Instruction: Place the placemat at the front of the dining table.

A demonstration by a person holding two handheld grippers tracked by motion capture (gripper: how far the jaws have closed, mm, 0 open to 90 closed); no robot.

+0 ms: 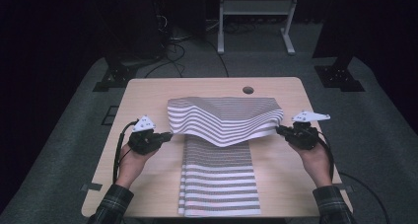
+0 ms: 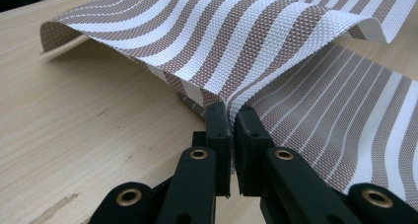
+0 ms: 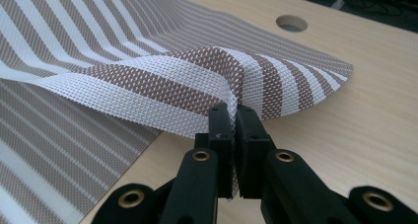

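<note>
A brown-and-white striped woven mat [image 1: 219,169] lies lengthwise on the wooden table [image 1: 148,95]. Its far part is lifted and bowed back over the rest, sagging in the middle [image 1: 224,120]. My left gripper [image 1: 168,135] is shut on the raised left edge of the mat [image 2: 256,46], seen up close between the black jaws [image 2: 231,113]. On the other side my right gripper [image 1: 280,130] is shut on the raised right edge, where the weave [image 3: 162,81] puckers into the pinched jaws [image 3: 234,110]. Both hands hold the edge a little above the tabletop.
A round cable hole [image 1: 248,90] sits near the table's far edge, behind the mat; it also appears in the right gripper view [image 3: 291,23]. Beyond the table a white frame [image 1: 256,17] and cables lie on the dark floor. Bare wood flanks the mat on both sides.
</note>
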